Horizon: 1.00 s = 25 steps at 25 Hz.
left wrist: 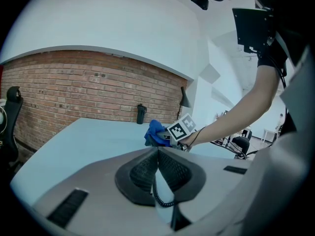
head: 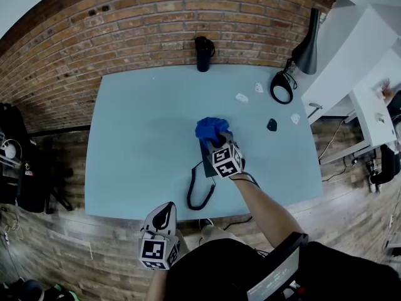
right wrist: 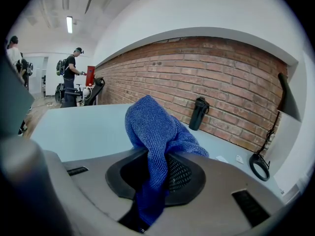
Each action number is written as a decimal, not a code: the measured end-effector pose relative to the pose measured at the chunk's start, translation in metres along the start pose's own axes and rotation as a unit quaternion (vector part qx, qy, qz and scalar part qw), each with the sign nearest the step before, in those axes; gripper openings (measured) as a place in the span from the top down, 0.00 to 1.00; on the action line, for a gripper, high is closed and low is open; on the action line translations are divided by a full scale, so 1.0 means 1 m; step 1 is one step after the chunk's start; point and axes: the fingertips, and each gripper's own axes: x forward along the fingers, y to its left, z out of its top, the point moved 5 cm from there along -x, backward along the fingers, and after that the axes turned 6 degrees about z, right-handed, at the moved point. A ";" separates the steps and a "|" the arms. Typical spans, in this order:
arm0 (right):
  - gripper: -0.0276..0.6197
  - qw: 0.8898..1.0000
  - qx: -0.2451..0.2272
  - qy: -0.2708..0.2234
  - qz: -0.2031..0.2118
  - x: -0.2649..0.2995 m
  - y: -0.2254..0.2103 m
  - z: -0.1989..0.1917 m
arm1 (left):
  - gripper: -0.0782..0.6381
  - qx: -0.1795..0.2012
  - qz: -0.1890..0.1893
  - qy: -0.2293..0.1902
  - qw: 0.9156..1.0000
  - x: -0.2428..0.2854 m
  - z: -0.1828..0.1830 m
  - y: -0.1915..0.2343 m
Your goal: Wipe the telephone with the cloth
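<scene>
1. The right gripper [right wrist: 157, 157] has its dark, mesh-textured jaws clamped on the cloth [right wrist: 153, 127]. The cloth is a blue, nubbly knit, bunched into a soft peak above the jaws, with a tail hanging below them.
2. In the head view the cloth [head: 212, 129] sits near the middle of the table [head: 138, 143] as a crumpled blue mound. It lies at the 12 o'clock end of the telephone [head: 206, 154].
3. The telephone is a dark, boxy shape, mostly covered by the right gripper [head: 218, 142] and its square-marker cube. Its black coiled cord [head: 199, 196] loops out towards 6 o'clock, as far as the table's near edge.
4. The left gripper [left wrist: 157, 150] has its ribbed black jaws together at the tips. A narrow slit opens lower down, and a stretch of the coiled cord shows through it. I cannot tell whether the cord is pinched.
5. In the head view the left gripper [head: 165, 213] hangs at about 7 o'clock, just off the table's near edge and apart from the telephone.
6. The table top is smooth, matte and pale blue, with rounded corners.
7. At its 12 o'clock edge a black cylindrical bottle [head: 203, 54] stands upright against the rough red brick wall [head: 125, 30].
8. At 2 o'clock there is a black cone-shaded lamp [head: 307, 49].
</scene>
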 end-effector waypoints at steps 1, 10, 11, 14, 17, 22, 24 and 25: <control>0.84 1.000 0.000 0.000 0.000 0.000 0.000 -0.001 | 0.87 0.000 0.000 0.000 1.000 0.000 0.000 -0.001; 0.84 1.000 0.004 0.003 0.000 -0.005 0.007 -0.009 | 0.87 0.001 -0.004 0.001 1.000 0.003 -0.002 -0.002; 0.84 1.000 0.004 0.003 0.000 -0.006 0.008 -0.010 | 0.87 0.000 -0.004 0.001 1.000 0.002 -0.002 -0.002; 0.84 1.000 0.004 0.002 0.001 -0.007 0.009 -0.011 | 0.87 -0.003 -0.003 0.004 1.000 0.002 -0.003 -0.003; 0.84 1.000 0.003 0.002 0.002 -0.007 0.009 -0.011 | 0.87 -0.003 -0.004 0.005 1.000 0.002 -0.004 -0.003; 0.84 1.000 0.003 0.001 0.002 -0.008 0.011 -0.011 | 0.87 -0.003 -0.007 0.006 1.000 0.003 -0.005 -0.005; 0.84 1.000 0.003 0.002 0.003 -0.008 0.012 -0.012 | 0.87 0.001 -0.007 0.003 1.000 0.004 -0.002 -0.005; 0.84 1.000 0.004 0.002 0.003 -0.009 0.012 -0.013 | 0.87 0.002 -0.007 0.002 1.000 0.004 -0.001 -0.005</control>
